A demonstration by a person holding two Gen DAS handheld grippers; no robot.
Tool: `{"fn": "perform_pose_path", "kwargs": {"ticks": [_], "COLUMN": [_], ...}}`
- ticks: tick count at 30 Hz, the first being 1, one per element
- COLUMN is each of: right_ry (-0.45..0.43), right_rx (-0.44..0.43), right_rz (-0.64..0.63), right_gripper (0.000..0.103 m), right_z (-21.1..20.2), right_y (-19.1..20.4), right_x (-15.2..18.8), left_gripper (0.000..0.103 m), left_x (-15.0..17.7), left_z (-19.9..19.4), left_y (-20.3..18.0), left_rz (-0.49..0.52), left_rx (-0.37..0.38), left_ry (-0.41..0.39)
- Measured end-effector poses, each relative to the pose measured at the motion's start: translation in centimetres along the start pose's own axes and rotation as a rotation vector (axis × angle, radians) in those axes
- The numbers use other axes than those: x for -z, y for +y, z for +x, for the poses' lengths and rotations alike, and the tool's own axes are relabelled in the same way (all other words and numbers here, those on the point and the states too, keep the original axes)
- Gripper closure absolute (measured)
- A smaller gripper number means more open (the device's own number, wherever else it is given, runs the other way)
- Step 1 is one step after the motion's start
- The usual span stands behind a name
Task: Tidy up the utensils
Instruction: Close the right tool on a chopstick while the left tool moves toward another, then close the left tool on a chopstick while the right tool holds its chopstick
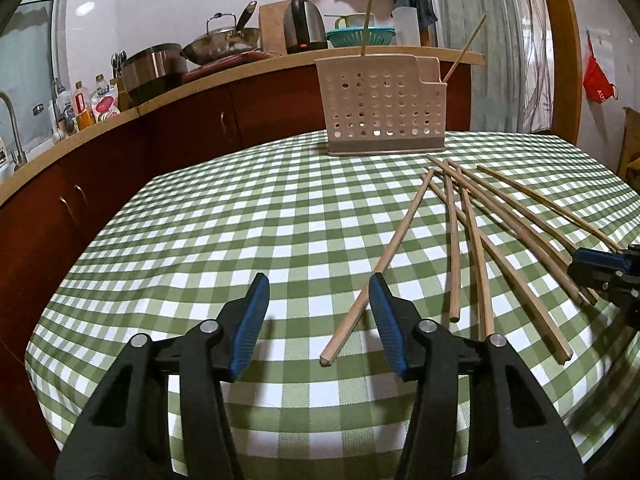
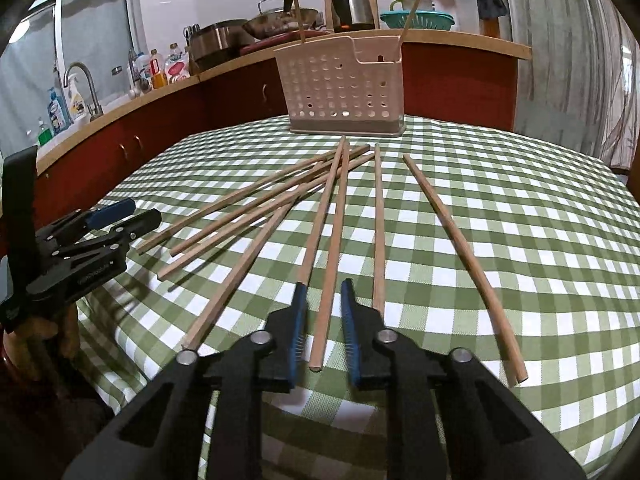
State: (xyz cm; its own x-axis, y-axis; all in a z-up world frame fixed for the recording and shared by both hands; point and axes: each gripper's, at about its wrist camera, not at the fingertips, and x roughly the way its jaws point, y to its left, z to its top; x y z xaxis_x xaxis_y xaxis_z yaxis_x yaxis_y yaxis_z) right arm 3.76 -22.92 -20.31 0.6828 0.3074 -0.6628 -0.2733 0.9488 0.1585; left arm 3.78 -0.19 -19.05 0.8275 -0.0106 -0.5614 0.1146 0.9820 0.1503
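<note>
My left tongs (image 1: 318, 280) hang spread wide, one chopstick (image 1: 384, 260) lying just inside the right pad, unpinched. My right tongs (image 2: 324, 286) are narrower but still apart, straddling another chopstick (image 2: 330, 264) low in the frame, ready to close. The rest fan across the checked cloth (image 2: 520, 220) toward the holder (image 2: 340, 92) at upper centre, where two already stand.

Green-checked tablecloth (image 1: 240, 220) covering the table. Behind it, on the wooden counter (image 1: 248, 68): kettle (image 1: 305, 26), wok (image 1: 224, 42), steel pot (image 1: 154, 68), teal colander (image 1: 360, 36), bottles (image 1: 86, 102) standing near the faucet (image 2: 82, 80). Red bag (image 1: 596, 76) hanging at right.
</note>
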Motion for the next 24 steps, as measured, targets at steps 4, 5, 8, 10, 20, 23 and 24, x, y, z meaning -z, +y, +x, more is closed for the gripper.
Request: {"fn": "perform_pose_path", "kwargs": {"ticks": [4,5,8,10,20,23,24], "right_ry": [0.004,0.002,-0.008,-0.003,0.000,-0.002,-0.002], "right_rx": [0.009,0.014,0.040,0.024,0.004,0.003,0.003], "right_rz": [0.029,0.033,0.029,0.040,0.034,0.032,0.033], "right_gripper": [0.094,0.095,0.095,0.095,0.088,0.087,0.087], "right_z": [0.1,0.0,0.0,0.0,-0.7,-0.8,-0.8], "right_y": [-0.8,-1.0,-1.6,-2.1,-2.2,-2.2,-2.2], "right_x": [0.1,0.0,-0.1,-0.1,0.1,0.2,0.2], "left_gripper": [0.057,0.057,0.057,0.057,0.079,0.085,0.087], "left_x": [0.3,0.3,0.5,0.6,1.1,1.2,1.2], "left_z": [0.3,0.3,0.5,0.5,0.7,0.7,0.6], "left_y": [-0.3,-0.3,-0.5,-0.6,-1.3,-1.5,-1.6], "left_rz": [0.003,0.003,0.003,0.002,0.014,0.019,0.018], "left_rx": [0.006,0.008,0.012,0.014,0.045,0.057,0.064], "left_ry": [0.017,0.021,0.030,0.036,0.053,0.051,0.051]}}
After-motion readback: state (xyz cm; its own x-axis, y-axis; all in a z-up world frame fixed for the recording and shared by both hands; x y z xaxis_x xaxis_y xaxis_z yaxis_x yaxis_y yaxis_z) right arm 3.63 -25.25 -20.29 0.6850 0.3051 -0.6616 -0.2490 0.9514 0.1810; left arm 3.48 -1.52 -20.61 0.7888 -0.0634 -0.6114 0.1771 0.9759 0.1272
